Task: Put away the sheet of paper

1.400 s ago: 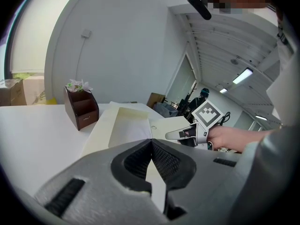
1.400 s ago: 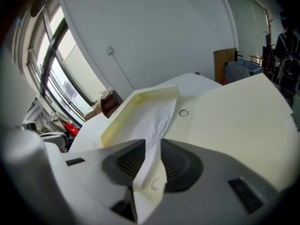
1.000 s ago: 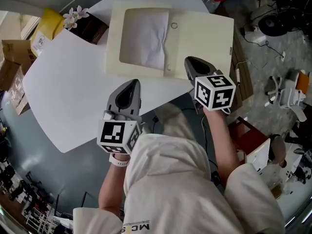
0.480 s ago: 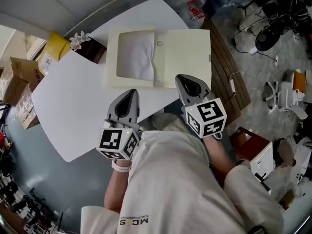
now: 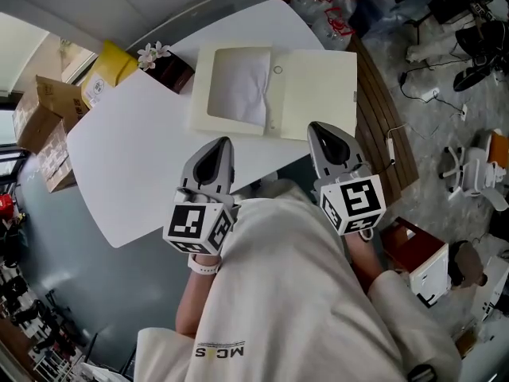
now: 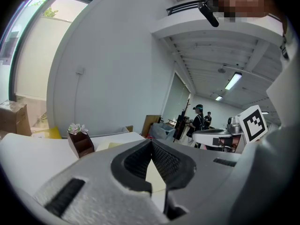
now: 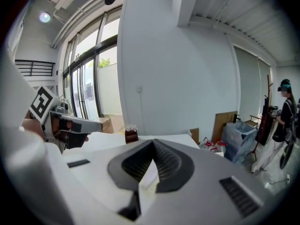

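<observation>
A cream folder (image 5: 318,86) lies open flat on the white table (image 5: 135,157). Its left half holds a slightly crumpled white sheet of paper (image 5: 238,90). My left gripper (image 5: 222,143) hovers over the table's near edge, below and left of the folder, shut with nothing in it. My right gripper (image 5: 317,126) points at the folder's near edge under the right flap, also shut and empty. In the left gripper view the jaws (image 6: 151,142) meet at the tip; in the right gripper view the right gripper's (image 7: 152,142) do too.
A brown desk organiser with white flowers (image 5: 163,64) stands at the table's far left corner, beside a yellow bag (image 5: 107,72) and cardboard boxes (image 5: 38,126). A wooden board (image 5: 382,126) runs along the table's right side. People (image 6: 198,120) stand far off.
Both grippers have drawn back towards the person's body and stay shut. The right gripper sits lower, nearer the folder's front edge. The head view has shifted and turned a little.
</observation>
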